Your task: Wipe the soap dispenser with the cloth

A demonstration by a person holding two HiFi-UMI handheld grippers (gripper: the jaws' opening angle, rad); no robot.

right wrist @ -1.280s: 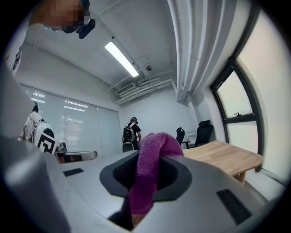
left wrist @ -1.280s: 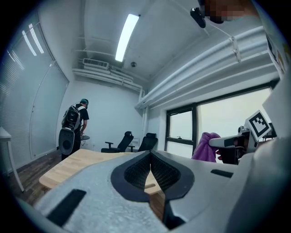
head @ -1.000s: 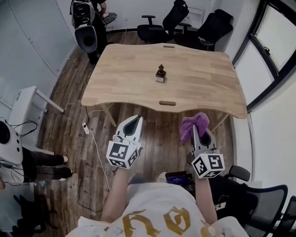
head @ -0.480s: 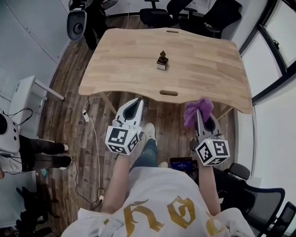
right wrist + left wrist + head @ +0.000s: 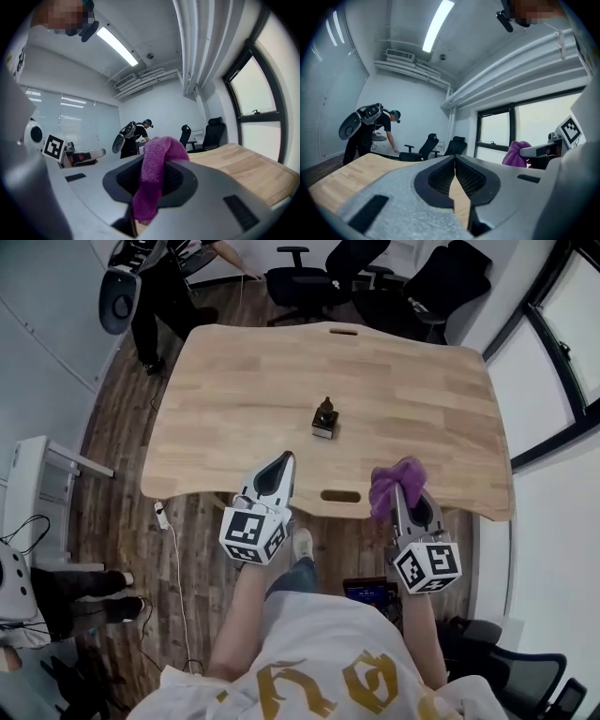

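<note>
near the middle of the table (image 5: 234, 381) the soap dispenser (image 5: 324, 418) stands untouched, apart from both grippers at the near edge, where the right gripper (image 5: 403, 498) pinches the purple cloth (image 5: 386, 486), seemingly ready for wiping, and the left gripper (image 5: 281, 463), jaws together and empty, looks free to steady it.

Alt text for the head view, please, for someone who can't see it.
The right hand-held gripper holds a purple cloth, the left hand-held gripper is shut and empty, both over a wooden table's near edge. A small soap dispenser stands mid-table.

Wood floor (image 5: 111, 432), white walls (image 5: 47, 334), blk chairs (image 5: 305, 287) nr window (image 5: 572, 324), strip light (image 5: 437, 24) overhead.
</note>
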